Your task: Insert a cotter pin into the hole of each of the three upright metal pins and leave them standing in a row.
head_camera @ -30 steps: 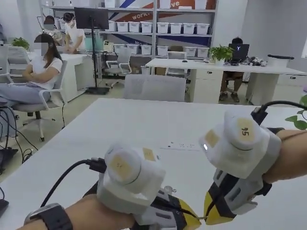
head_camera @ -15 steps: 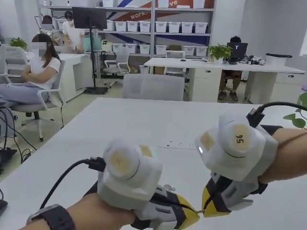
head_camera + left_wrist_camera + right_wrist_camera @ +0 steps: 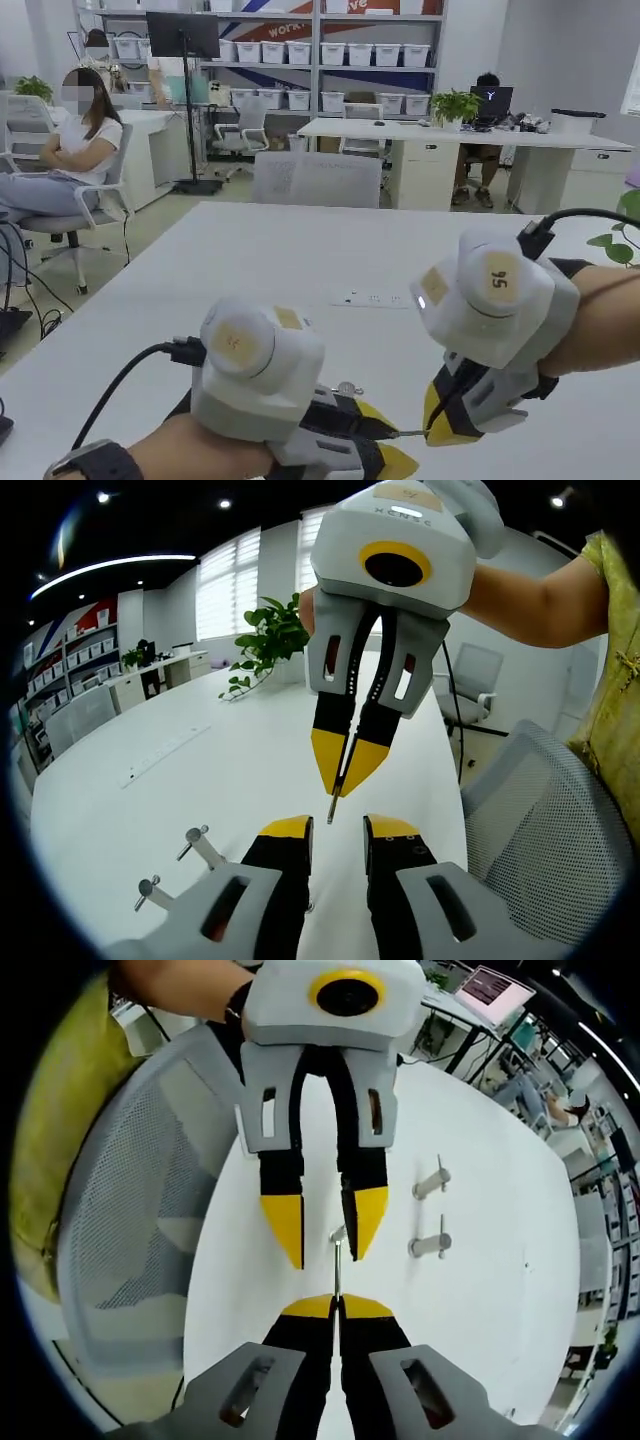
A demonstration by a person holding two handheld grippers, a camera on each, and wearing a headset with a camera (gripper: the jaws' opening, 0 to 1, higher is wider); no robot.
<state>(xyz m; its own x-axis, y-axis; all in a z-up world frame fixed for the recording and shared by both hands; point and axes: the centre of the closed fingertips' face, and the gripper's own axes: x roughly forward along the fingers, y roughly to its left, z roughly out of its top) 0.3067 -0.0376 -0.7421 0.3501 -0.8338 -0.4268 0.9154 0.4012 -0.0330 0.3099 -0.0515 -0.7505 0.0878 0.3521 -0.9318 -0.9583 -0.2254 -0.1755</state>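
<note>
My right gripper's [image 3: 337,1306] jaws pinch the cotter pin [image 3: 337,1272], its free end in the gap between my left gripper's [image 3: 337,830] spread jaws, so I'd centre it and close squarely before releasing; two metal pins [image 3: 430,1245] stand on the table [image 3: 500,1300] beside them.

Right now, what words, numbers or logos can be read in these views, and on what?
"56", rotated, uncertain: round sticker on right gripper.
"wor", cut off: red wall banner.
"Y": laptop.
Print on that gripper's housing: too blurred to read.
</note>
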